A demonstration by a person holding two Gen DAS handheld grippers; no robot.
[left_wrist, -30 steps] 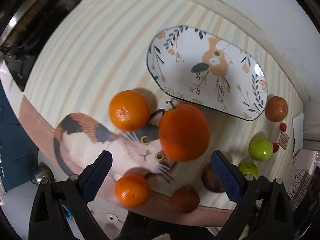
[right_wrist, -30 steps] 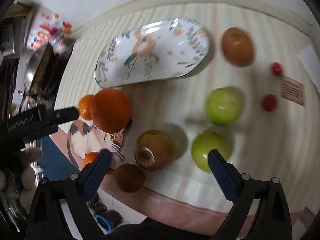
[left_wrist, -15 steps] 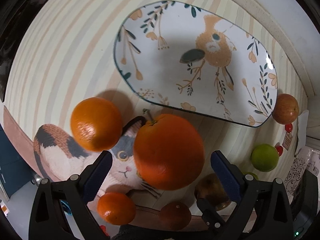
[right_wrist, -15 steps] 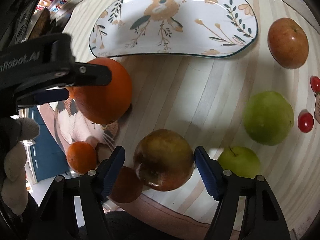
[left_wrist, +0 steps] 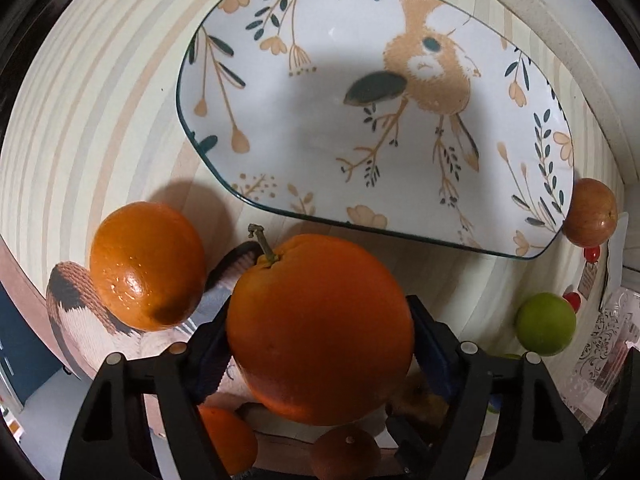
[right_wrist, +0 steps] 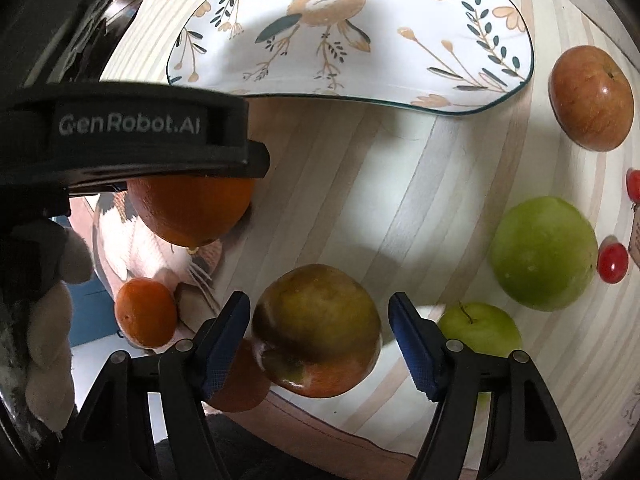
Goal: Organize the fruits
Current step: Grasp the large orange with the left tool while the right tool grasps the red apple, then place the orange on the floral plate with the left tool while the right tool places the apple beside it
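Observation:
My left gripper [left_wrist: 320, 344] is shut on a large orange [left_wrist: 320, 340] with a short stem, just in front of the white bird-patterned plate [left_wrist: 280, 120]. In the right wrist view the same orange [right_wrist: 192, 212] shows under the left gripper's black body. My right gripper [right_wrist: 320, 320] is open around a brownish red-green apple [right_wrist: 316, 328]; small gaps show at both pads. A smaller orange [left_wrist: 148, 272] lies to the left on a cat-print mat [left_wrist: 76, 316].
A red apple [right_wrist: 592, 96] lies right of the plate [right_wrist: 400, 20]. Two green apples [right_wrist: 544, 252] [right_wrist: 480, 328] and small red cherry tomatoes [right_wrist: 612, 264] lie at the right. Small oranges [right_wrist: 144, 312] sit near the table's front edge.
My left gripper moved forward and closed on the large orange. My right gripper moved closer to the brownish apple and its jaws narrowed around it.

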